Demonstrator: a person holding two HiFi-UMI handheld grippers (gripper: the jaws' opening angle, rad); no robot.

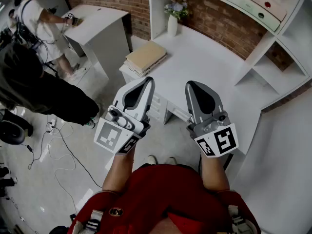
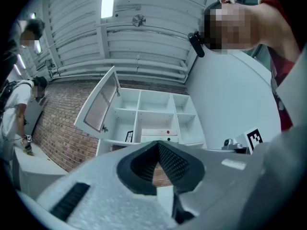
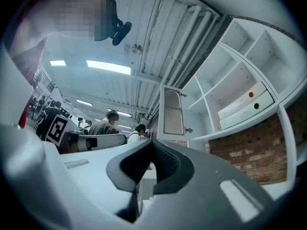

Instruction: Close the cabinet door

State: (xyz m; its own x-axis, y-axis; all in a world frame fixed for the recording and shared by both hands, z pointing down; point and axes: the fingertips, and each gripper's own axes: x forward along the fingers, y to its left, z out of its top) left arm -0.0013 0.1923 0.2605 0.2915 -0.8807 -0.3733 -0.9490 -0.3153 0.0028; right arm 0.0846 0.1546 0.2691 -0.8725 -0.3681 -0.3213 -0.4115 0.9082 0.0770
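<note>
Jaws on both grippers are pressed together, with nothing between them. In the head view the left gripper (image 1: 146, 84) and the right gripper (image 1: 193, 87) are held side by side in front of the person's red top, both tipped upward, above the floor and just short of the white worktop (image 1: 209, 67).

The cabinet door (image 2: 98, 104) stands swung open. In the left gripper view it hangs at ten o'clock from the jaws, joined to the left side of the white wall cabinet (image 2: 156, 111), with a small knob near its free lower edge. In the right gripper view the same door sits at twelve o'clock, straight above the jaws. Neither gripper touches it; both are well apart from it.

On the worktop a stack of books (image 1: 145, 57) lies at twelve o'clock from the left gripper, and a white vase (image 1: 172, 26) with flowers stands farther off, near the brick wall (image 1: 219, 18). Two flat boxes (image 1: 248, 1) lie in a cabinet compartment at one o'clock from the right gripper. Other people (image 1: 39, 18) stand at ten o'clock.
</note>
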